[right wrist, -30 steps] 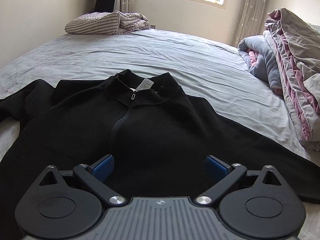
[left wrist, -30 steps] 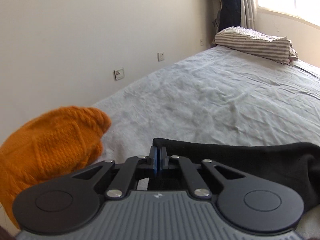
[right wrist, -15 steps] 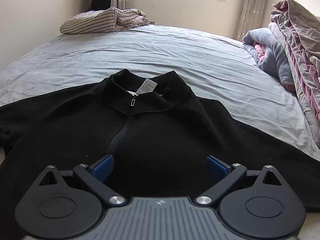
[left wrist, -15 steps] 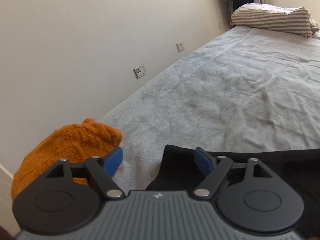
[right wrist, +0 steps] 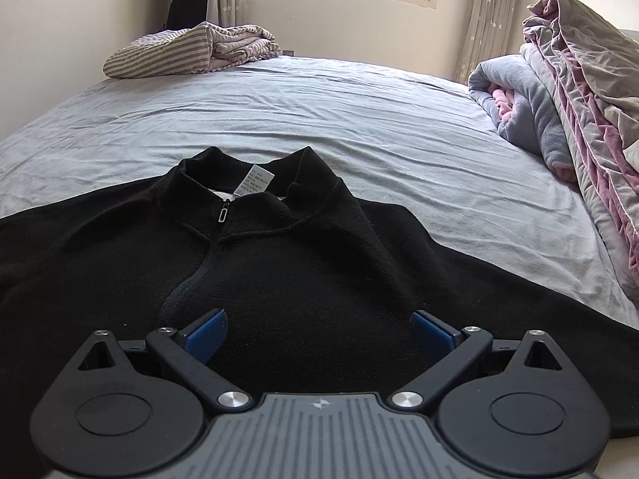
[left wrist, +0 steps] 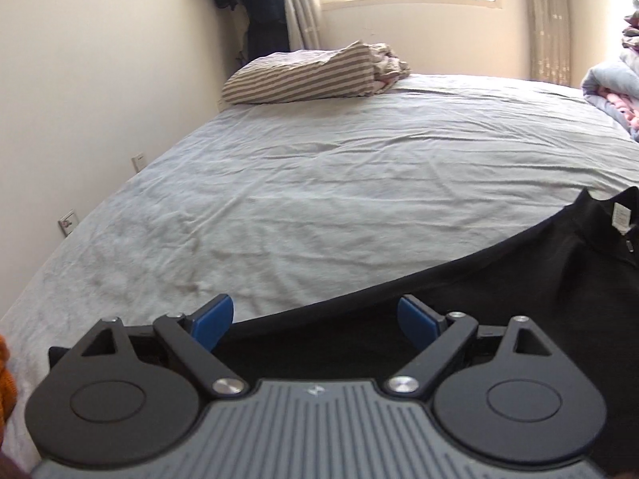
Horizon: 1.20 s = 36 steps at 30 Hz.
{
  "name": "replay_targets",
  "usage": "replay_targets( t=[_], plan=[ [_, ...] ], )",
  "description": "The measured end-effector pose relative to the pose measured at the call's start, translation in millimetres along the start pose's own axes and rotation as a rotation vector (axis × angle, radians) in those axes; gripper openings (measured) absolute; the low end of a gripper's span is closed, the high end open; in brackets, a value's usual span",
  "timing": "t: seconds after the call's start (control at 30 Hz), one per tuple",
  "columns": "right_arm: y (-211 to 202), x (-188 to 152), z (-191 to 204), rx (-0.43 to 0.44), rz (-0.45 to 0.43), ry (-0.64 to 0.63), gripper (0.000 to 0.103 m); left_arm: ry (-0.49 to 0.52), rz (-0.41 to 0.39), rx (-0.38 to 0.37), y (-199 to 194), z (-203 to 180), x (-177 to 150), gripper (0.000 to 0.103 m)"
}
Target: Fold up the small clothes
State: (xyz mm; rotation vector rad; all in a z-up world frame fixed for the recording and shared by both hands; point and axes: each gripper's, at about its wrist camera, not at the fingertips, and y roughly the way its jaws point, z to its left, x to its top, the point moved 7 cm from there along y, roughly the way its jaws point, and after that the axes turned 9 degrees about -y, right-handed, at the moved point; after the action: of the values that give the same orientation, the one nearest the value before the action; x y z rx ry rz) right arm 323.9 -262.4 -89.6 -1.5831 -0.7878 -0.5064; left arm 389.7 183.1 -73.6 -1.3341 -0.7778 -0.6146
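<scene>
Swung away from the orange knit (left wrist: 6, 379), now only a sliver at the frame's edge, the left gripper (left wrist: 315, 319) has just opened its jaws over the sleeve, nothing pinched. One black pullover (right wrist: 279, 271) lies flat on the bed (right wrist: 359, 119), its white label (right wrist: 253, 183) unreadable. The right gripper (right wrist: 317, 331) hovers, jaws wide apart.

Black zip-neck pullover (right wrist: 303, 263) flat on bed (right wrist: 359, 119)
</scene>
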Motion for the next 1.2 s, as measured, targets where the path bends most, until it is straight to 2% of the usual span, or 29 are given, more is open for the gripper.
replay_targets(
  t=[0.1, 0.13, 0.2, 0.33, 0.4, 0.47, 0.6, 0.63, 0.67, 0.73, 0.83, 0.93, 1.03, 1.1, 1.17, 1.2],
  plan=[
    [9, 17, -16, 0.039, -0.055, -0.002, 0.090, 0.091, -0.030, -0.143, 17, -56, 12, 0.089],
    [15, 23, -22, 0.069, -0.066, 0.007, 0.083, 0.114, -0.032, -0.195, 25, -75, 15, 0.088],
    [31, 33, -32, 0.119, -0.069, 0.039, 0.072, 0.133, -0.012, -0.288, 43, -106, 19, 0.085],
    [73, 40, -46, 0.160, -0.050, 0.106, 0.060, 0.151, 0.054, -0.417, 86, -159, 18, 0.072],
    [92, 40, -47, 0.175, -0.031, 0.122, 0.053, 0.162, 0.082, -0.435, 104, -176, 15, 0.063],
    [109, 39, -44, 0.192, -0.020, 0.120, 0.047, 0.168, 0.122, -0.460, 117, -189, 9, 0.050],
    [126, 42, -38, 0.215, -0.055, 0.129, 0.046, 0.149, 0.128, -0.494, 129, -202, 7, 0.048],
    [128, 44, -37, 0.230, -0.067, 0.137, 0.044, 0.133, 0.132, -0.506, 131, -204, 9, 0.046],
    [130, 46, -35, 0.239, -0.081, 0.137, 0.041, 0.117, 0.140, -0.519, 131, -205, 10, 0.037],
    [133, 49, -25, 0.231, -0.095, 0.088, 0.030, 0.109, 0.146, -0.534, 131, -211, 10, 0.025],
    [139, 53, -10, 0.180, -0.117, -0.005, 0.026, 0.136, 0.122, -0.511, 129, -220, 8, 0.019],
    [148, 64, -9, 0.160, -0.119, 0.003, 0.026, 0.128, 0.084, -0.468, 132, -227, 9, 0.018],
    [158, 70, -11, 0.120, -0.114, 0.008, 0.027, 0.100, 0.041, -0.428, 135, -229, 9, 0.024],
    [157, 74, -13, 0.108, -0.111, 0.026, 0.030, 0.070, 0.041, -0.413, 132, -228, 11, 0.028],
    [148, 74, -18, 0.113, -0.112, 0.053, 0.038, 0.031, 0.053, -0.400, 124, -221, 14, 0.062],
    [139, 74, -22, 0.119, -0.122, 0.071, 0.051, 0.020, 0.044, -0.396, 118, -218, 15, 0.069]
  ],
)
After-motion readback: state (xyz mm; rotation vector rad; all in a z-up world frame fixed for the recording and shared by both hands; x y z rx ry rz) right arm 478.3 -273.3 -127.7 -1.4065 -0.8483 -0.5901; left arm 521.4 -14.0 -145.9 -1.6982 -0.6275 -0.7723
